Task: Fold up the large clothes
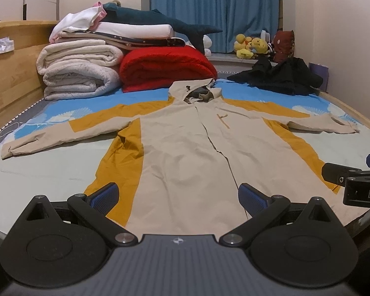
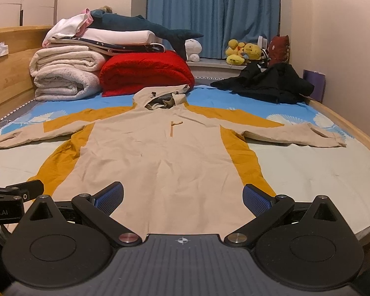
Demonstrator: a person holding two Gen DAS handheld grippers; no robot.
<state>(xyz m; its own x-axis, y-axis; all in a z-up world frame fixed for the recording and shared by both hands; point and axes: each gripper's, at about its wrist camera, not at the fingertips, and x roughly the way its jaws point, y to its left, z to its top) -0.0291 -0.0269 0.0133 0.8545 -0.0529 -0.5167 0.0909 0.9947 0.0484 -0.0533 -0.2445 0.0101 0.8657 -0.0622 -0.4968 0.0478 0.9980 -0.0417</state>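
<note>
Left gripper (image 1: 177,196) and right gripper (image 2: 183,196) hover released over the hem at 6 o'clock; the jacket (image 1: 185,153) lies flat, 2 sleeves spread, no fold made yet.

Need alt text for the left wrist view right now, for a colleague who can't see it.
A beige and mustard hooded jacket lies spread flat on the bed, sleeves out, hood far. The left gripper hangs open over its hem, holding nothing. Folded blankets sit beyond the jacket on the left, a black garment on the right.
</note>
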